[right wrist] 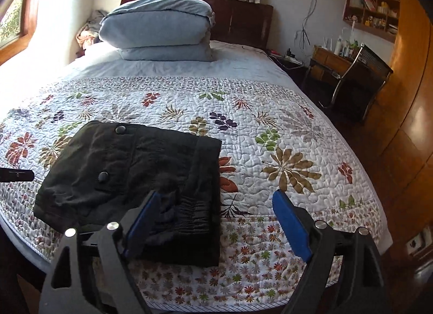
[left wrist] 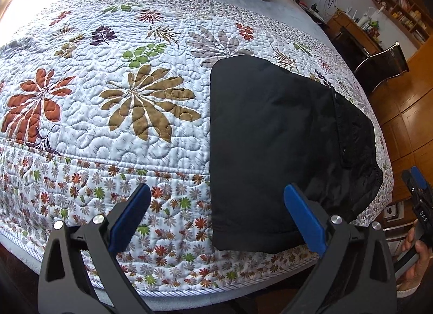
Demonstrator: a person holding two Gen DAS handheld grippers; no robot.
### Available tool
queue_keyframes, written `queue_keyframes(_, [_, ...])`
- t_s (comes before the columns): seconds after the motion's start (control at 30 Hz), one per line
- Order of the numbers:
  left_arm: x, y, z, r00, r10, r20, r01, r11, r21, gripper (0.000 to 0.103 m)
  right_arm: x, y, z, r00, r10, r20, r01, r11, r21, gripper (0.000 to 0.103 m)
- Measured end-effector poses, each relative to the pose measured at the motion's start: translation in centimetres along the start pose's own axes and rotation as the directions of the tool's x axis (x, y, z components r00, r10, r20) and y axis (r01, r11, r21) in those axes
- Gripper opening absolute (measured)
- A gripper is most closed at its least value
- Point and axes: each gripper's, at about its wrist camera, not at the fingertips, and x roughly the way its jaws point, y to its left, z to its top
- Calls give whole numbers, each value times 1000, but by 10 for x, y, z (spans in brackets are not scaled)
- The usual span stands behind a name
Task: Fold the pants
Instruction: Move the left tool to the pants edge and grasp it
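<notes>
Left wrist view: looks down over the foot end of the bed.
Bed (right wrist: 189,70): fills most of both views, with a dark headboard at the far end.
Quilt (left wrist: 113,129): pale, stitched, printed with leaves and flowers; covers the near half of the bed.
Folded bedding (right wrist: 157,26): pale blue stack at the head of the bed.
Pants (left wrist: 270,138): black, folded into a compact bundle; they lie flat on the quilt near the foot edge of the bed, with the gathered waistband and two snap buttons on top.
Desk and chair (right wrist: 351,75): stand against the wall beside the bed, well apart from the pants.
Left tool (left wrist: 216,219): pointed steeply down at the quilt; blue pads spread wide, nothing between them gripped; its right pad overlaps the near corner of the pants in the picture.
Right tool (right wrist: 216,219): tilted down above the foot of the bed; pads spread wide and holding nothing; its left pad sits over the waistband in the picture.
Person's hand (left wrist: 416,257): curled round the right tool's handle at the left wrist view's right edge, beside the bed.
</notes>
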Motion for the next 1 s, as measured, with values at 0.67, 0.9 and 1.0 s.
queue_keyframes(0.67, [66, 2, 17, 967, -194, -165, 175, 977, -123, 100, 8, 14, 3, 1000, 20, 6, -20, 999, -42, 91])
queue_keyframes(0.9, [78, -22, 20, 960, -211, -186, 195, 976, -98, 100, 12, 13, 1, 999, 38, -11, -39, 999, -12, 91])
queue_keyframes(1.0, [82, -31, 20, 967, -170, -187, 157, 984, -82, 100, 14, 12, -1, 999, 35, -20, -36, 999, -9, 91])
